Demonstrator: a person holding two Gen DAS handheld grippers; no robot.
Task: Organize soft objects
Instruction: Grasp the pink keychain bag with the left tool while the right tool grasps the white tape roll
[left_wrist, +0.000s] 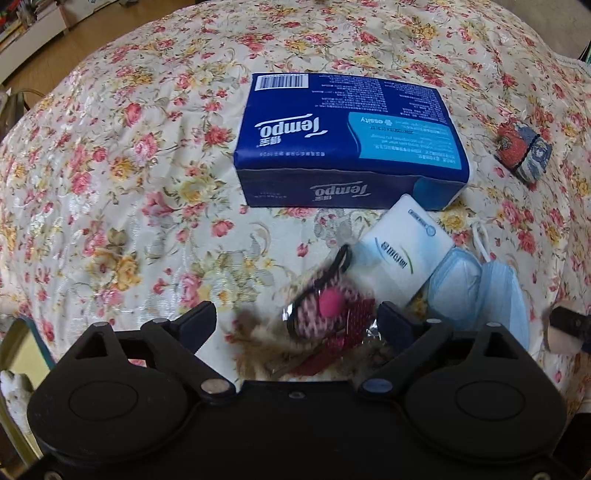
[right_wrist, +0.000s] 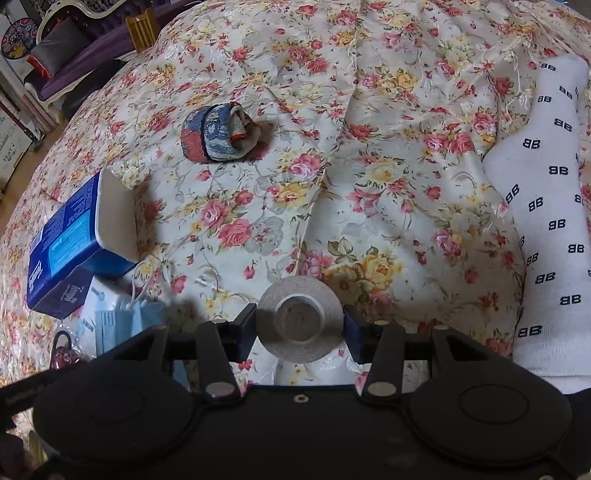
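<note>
Gripping tape roll (right_wrist: 300, 322) in right gripper (right_wrist: 300, 332), left gripper (left_wrist: 297, 321) wide over pouch (left_wrist: 325, 306)

Soft, dim indoor light; fisheye bending at the edges; glare on the satin floral bedspread (left_wrist: 110, 155); the pink pouch (left_wrist: 325, 306) is motion-blurred.

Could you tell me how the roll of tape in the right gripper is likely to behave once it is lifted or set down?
The roll of tape looks rigid, a flat ring around a core, so it should hold its shape between the right gripper fingers. It is probably light. Set down on edge it might roll on the floral cloth; laid flat it should stay.
</note>
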